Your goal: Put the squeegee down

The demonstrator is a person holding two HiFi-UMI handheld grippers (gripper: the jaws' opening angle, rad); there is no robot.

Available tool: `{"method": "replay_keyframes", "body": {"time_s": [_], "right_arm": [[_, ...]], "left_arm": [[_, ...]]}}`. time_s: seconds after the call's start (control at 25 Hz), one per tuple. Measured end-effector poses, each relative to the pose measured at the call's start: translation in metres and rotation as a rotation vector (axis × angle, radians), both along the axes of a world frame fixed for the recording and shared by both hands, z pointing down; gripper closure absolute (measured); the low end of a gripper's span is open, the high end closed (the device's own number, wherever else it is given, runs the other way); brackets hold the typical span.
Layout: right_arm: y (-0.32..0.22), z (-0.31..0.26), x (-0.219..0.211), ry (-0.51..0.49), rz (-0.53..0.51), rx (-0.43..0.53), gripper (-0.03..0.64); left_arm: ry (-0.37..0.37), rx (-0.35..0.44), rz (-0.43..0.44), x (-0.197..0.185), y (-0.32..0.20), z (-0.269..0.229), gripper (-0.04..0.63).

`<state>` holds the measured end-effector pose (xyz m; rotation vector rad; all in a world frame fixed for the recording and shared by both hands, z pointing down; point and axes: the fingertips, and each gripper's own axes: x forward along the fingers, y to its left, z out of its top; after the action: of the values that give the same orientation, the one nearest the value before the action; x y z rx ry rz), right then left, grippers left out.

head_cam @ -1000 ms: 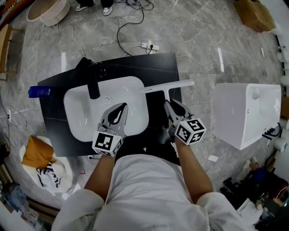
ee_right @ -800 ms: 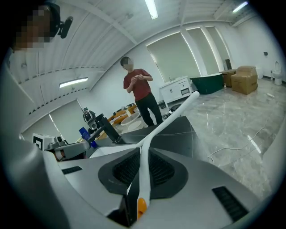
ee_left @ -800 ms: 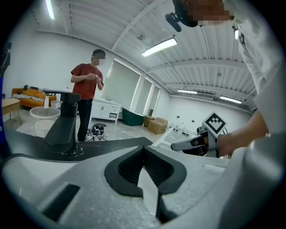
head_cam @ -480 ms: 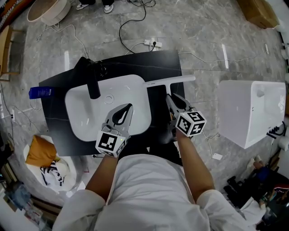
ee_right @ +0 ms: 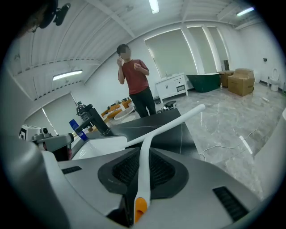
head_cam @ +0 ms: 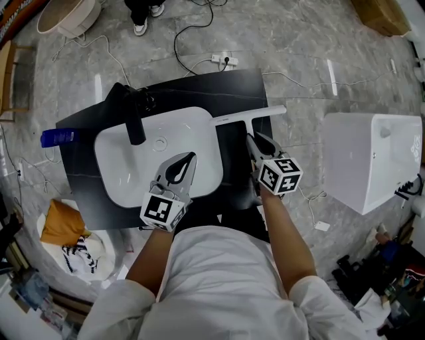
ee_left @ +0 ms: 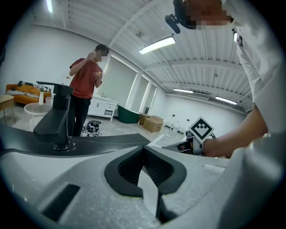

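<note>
Grippers: two, one in each of the person's hands, both on the near side of the sink [head_cam: 126,169].
Left gripper [head_cam: 189,158]: jaws together with nothing between them; it is over the sink's near right part.
Right gripper [head_cam: 251,138]: jaws closed on the squeegee's handle; it is just right of the sink, over the counter [head_cam: 232,93].
Squeegee [head_cam: 248,117]: one, white, with an orange tip at the held end of the handle. Its blade lies crosswise at the sink's far right corner, and its right end reaches past the counter's edge. I cannot tell whether the blade touches the counter.
Sink: one, white, set in one black counter.
Faucet [head_cam: 135,123]: one, black, at the sink's far left rim.
Bottle [head_cam: 56,137]: one, blue, on the counter left of the sink.
White fixture [head_cam: 368,159]: one, on the floor well right of the sink.
Power strip [head_cam: 222,61]: one, white, on the floor beyond the sink, with cables beside it.
Tub [head_cam: 66,14]: one, round and pale, far beyond the sink to the left.
Bystander [ee_right: 136,76]: one, in a red shirt, standing beyond the sink with hands raised.
</note>
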<state>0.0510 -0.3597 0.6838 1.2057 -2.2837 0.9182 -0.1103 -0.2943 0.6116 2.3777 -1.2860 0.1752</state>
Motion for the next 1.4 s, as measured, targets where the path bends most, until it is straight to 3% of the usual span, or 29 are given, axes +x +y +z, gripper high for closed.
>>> {"method": "replay_keyframes", "body": {"time_s": [0.24, 0.44, 0.88, 1.16, 1.4], "right_arm": [[-0.004, 0.011, 0.006, 0.053, 0.021, -0.025, 0.554], [-0.007, 0.017, 0.008, 0.036, 0.056, -0.052, 0.554], [-0.005, 0.009, 0.011, 0.095, 0.050, -0.001, 0.554], [0.000, -0.059, 0.007, 0.048, 0.053, 0.134, 0.554], [0.005, -0.158, -0.011, -0.023, -0.003, 0.357, 0.554]], "left_arm": [[0.000, -0.002, 0.001, 0.002, 0.003, 0.000, 0.584], [0.005, -0.003, 0.001, 0.004, 0.004, 0.002, 0.584], [0.018, 0.008, 0.002, 0.003, 0.010, -0.003, 0.584], [0.043, 0.059, 0.012, -0.007, 0.012, -0.030, 0.584], [0.051, 0.176, 0.028, -0.014, 0.004, -0.081, 0.584]]}}
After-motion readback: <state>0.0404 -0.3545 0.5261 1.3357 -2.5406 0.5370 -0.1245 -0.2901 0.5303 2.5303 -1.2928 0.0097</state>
